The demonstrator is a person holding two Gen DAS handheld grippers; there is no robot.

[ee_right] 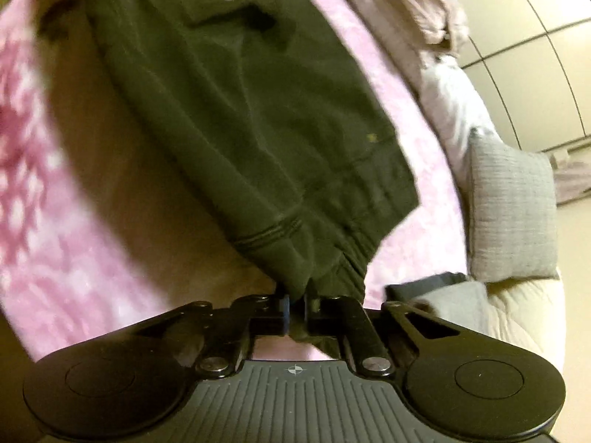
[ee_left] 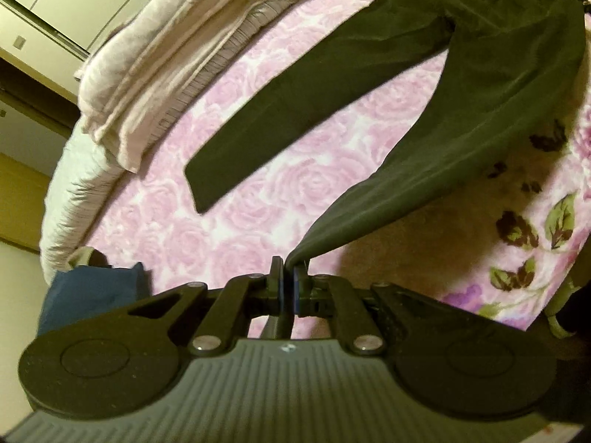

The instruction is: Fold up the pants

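Observation:
Dark olive pants (ee_left: 424, 85) lie spread on a pink rose-patterned bedspread (ee_left: 280, 192). One leg rests flat, its hem toward the left. The other leg's hem is lifted off the bed, pinched in my left gripper (ee_left: 289, 277), which is shut on it. In the right wrist view the waistband end of the pants (ee_right: 258, 129) hangs bunched from my right gripper (ee_right: 295, 301), shut on the elastic waistband. That view is blurred.
A folded pale pink and grey blanket (ee_left: 177, 59) lies along the bed's far edge. A blue cloth (ee_left: 92, 291) sits near the bed's corner. A grey pillow (ee_right: 513, 214) lies at the bed's right side, with pale walls (ee_right: 535, 37) behind.

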